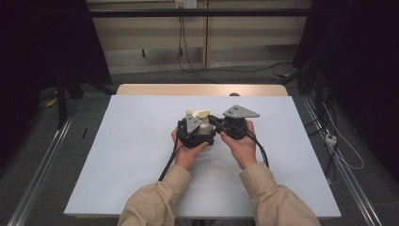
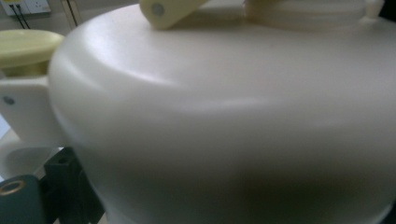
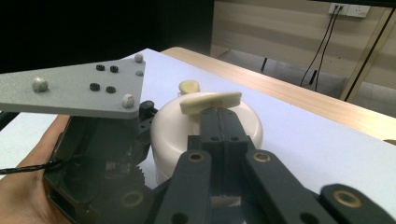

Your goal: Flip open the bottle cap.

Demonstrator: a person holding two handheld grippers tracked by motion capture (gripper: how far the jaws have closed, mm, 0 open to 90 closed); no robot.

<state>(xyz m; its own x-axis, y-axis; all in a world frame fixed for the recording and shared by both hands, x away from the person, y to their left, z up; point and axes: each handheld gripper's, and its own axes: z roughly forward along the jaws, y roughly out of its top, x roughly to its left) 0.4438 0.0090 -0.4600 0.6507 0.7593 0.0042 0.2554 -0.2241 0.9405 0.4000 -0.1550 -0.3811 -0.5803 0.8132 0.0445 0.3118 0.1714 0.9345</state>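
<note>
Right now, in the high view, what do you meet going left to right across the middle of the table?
Bare white table cover → left gripper → cream pot → right gripper → bare cover again.

White sheet (image 1: 141, 155) covers the wooden table (image 1: 202, 89); cables (image 1: 226, 70) trail across the floor behind.

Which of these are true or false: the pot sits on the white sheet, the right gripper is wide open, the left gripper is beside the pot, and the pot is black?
1. The pot sits on the white sheet. True.
2. The right gripper is wide open. False: its jaws are closed together under the pale handle on the pot's top.
3. The left gripper is beside the pot. True.
4. The pot is black. False: it is cream white.
</note>
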